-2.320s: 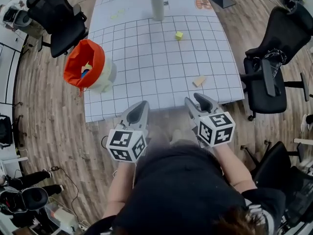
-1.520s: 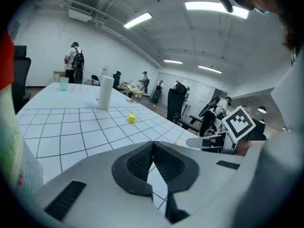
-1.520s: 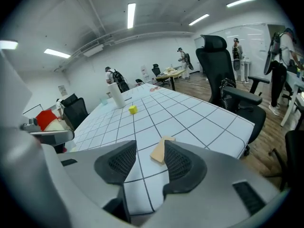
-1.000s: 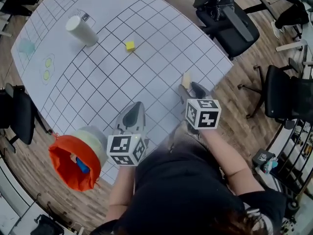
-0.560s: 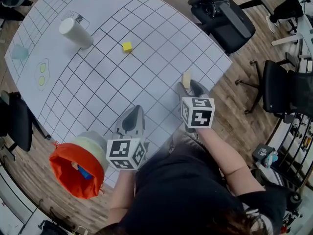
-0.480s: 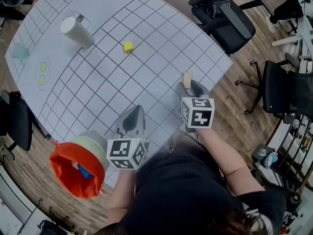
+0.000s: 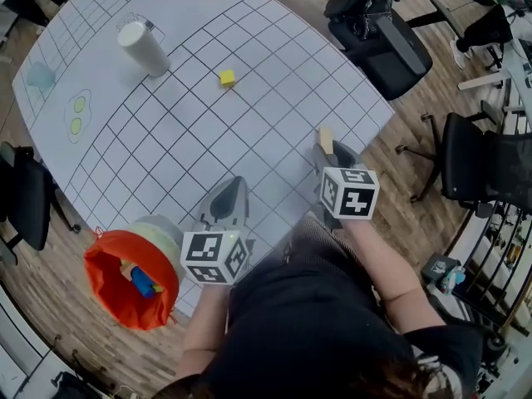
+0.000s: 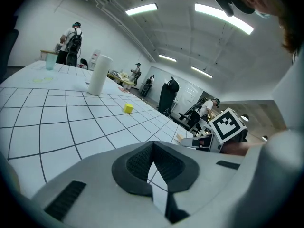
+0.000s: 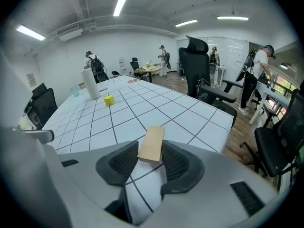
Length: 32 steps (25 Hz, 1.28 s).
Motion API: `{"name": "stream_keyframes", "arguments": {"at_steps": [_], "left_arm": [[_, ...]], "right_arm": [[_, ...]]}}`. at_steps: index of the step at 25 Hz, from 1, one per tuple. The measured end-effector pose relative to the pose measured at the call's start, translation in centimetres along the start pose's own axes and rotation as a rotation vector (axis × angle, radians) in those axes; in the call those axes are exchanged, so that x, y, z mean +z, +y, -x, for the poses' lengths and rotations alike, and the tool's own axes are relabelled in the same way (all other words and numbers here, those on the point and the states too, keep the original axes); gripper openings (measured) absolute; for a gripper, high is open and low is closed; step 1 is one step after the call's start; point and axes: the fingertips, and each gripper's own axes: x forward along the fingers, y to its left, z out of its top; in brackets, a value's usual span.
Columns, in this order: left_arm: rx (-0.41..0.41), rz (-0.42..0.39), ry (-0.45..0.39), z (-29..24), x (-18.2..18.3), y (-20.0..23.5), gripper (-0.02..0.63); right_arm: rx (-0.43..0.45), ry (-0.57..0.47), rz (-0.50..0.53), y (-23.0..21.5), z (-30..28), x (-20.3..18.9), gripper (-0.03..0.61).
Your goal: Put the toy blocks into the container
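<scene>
Along the right edge of the surface (image 7: 166, 156), close to its near-right corner:

- Item 1, tan block (image 9: 153, 144). Flat, oblong slab lying on its broad face, long axis pointing away from the edge. It looks like plain wood, so probably light, rigid and not fragile. The faces are smooth and could slide under a weak pinch.
- Best hold: across the narrow width, on the two long sides. A grip nearer the middle should stop the free end drooping or swivelling.
- Right gripper (image 9: 151, 163). Its jaws have just been closing, with the slab's near end between them. The pads look to meet both long sides, and the slab is not yet lifted.
- Left gripper (image 8: 152, 148). Jaw tips are together with nothing held, and it hangs over the near edge.
- Item 2, yellow cube (image 7: 227, 77). Small, on the far half of the surface and well apart from both grippers. Likely light and easy to pinch on any pair of faces.
- Container (image 7: 100, 285). Orange-rimmed and soft-looking, just off the near-left corner with its mouth open. A blue block (image 7: 143, 283) is already inside.
- White cylinder (image 7: 143, 48). Upright near the far-left corner.
</scene>
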Motion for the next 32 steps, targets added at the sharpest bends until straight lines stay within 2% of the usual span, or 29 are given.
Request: {"name": "stream_keyframes", "arguments": {"at_steps": [7,13,21,25,32], "left_arm": [[0.061,0.009,-0.057,1.3,1.1,-0.6,0.026],[0.191,0.057,-0.122,3.1,2.1,-0.6,0.026],[0.426,0.100,-0.261,9.0,4.8,-0.2,0.026],[0.546,0.108,-0.333,13.4,5.7,-0.2,0.026],[0.669,0.094,-0.473,21.5,7.2,-1.2,0.026]], "right_arm": [[0.118,-0.034,0.084,2.6,1.1,2.3,0.173],[0.275,-0.059,0.181,5.9,1.2,5.3,0.173],[0.540,-0.117,0.394,12.9,3.4,8.8,0.173],[0.705,-0.109,0.488,17.7,5.4,8.8,0.173],[0.942,-0.095,0.628,25.6,10.4,7.2,0.173]]}}
